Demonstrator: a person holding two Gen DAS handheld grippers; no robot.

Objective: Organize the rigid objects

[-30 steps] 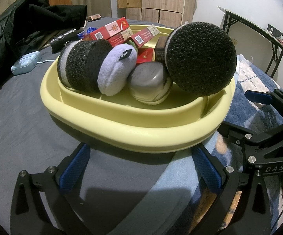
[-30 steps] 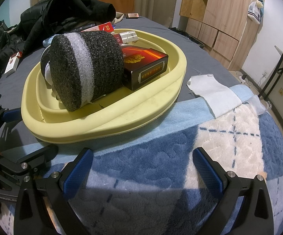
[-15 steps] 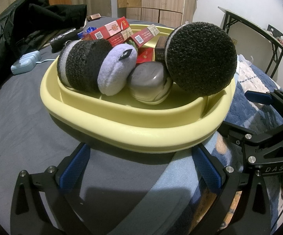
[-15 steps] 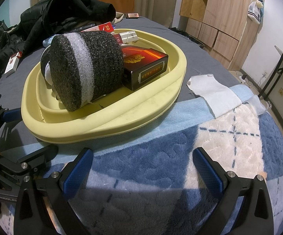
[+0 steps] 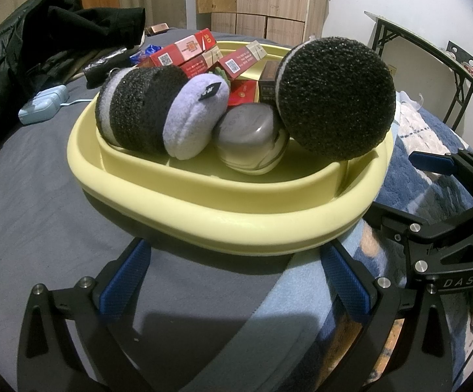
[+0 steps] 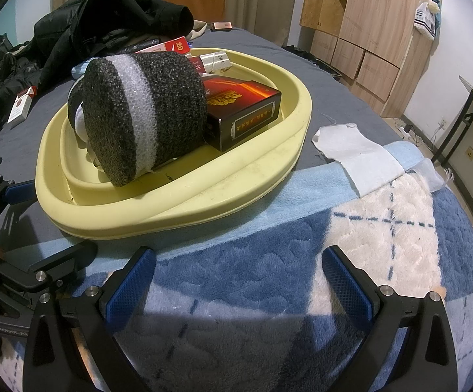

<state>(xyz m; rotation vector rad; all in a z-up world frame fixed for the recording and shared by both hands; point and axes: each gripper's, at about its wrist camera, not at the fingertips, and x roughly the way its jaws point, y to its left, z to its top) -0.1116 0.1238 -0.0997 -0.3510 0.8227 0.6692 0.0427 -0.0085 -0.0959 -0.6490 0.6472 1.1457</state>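
Note:
A pale yellow tray (image 5: 223, 209) (image 6: 184, 209) sits on the bed. It holds two black foam rollers, one at right (image 5: 336, 98) (image 6: 141, 114) and one at left (image 5: 138, 107), a lilac plush puff (image 5: 194, 117), a grey round case (image 5: 246, 130), several red cigarette packs (image 5: 187, 52) and a dark red box (image 6: 243, 107). My left gripper (image 5: 236, 281) is open just short of the tray's near rim, nothing between its fingers. My right gripper (image 6: 239, 281) is open over the blue blanket, also holding nothing.
Black jackets (image 5: 24, 42) (image 6: 105, 23) are piled at the far left of the bed. A light blue device (image 5: 42, 107) lies left of the tray, a loose cigarette pack (image 6: 20, 107) farther left, a white cloth (image 6: 357, 153) to the right. Wooden cabinets (image 6: 367, 16) stand behind.

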